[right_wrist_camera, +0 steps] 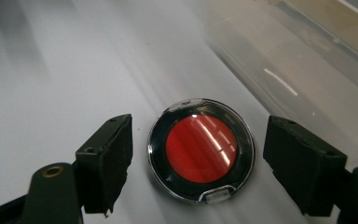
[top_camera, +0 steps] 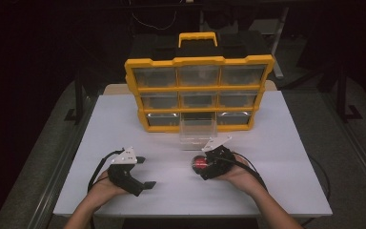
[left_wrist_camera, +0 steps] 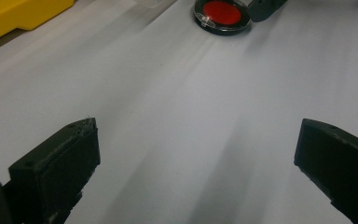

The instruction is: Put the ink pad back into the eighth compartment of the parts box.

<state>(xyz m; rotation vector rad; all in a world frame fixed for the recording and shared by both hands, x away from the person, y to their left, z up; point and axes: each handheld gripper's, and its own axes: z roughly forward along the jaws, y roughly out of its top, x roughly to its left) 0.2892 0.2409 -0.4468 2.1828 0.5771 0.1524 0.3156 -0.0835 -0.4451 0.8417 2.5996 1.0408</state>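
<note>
Presently catalogued, largest first. Bench (top_camera: 124, 119): white top, bare along its front edge. Organizer (top_camera: 199, 91): yellow-framed cabinet of clear drawers, set at the far edge, centre; one clear drawer (top_camera: 198, 133) is pulled out of the bottom row toward the middle of the bench. A careless lift could knock its open front lip, since it stands just beyond the compact. Left tool (top_camera: 143, 172): jaws held wide apart, nothing between them, resting near the front-left part of the bench; little risk is judged from it. Right tool (right_wrist_camera: 198, 163): jaws set either side of the compact, small gaps seen on both sides, so nothing is clamped yet. Compact (right_wrist_camera: 200, 149): round, black-rimmed, red centre under a clear lid, lying flat right of centre near the front edge. Its rim is low, smooth and curved; an off-centre squeeze could squirt it sideways or tip it, and pressure on the clear latch tab could pop the lid.
</note>
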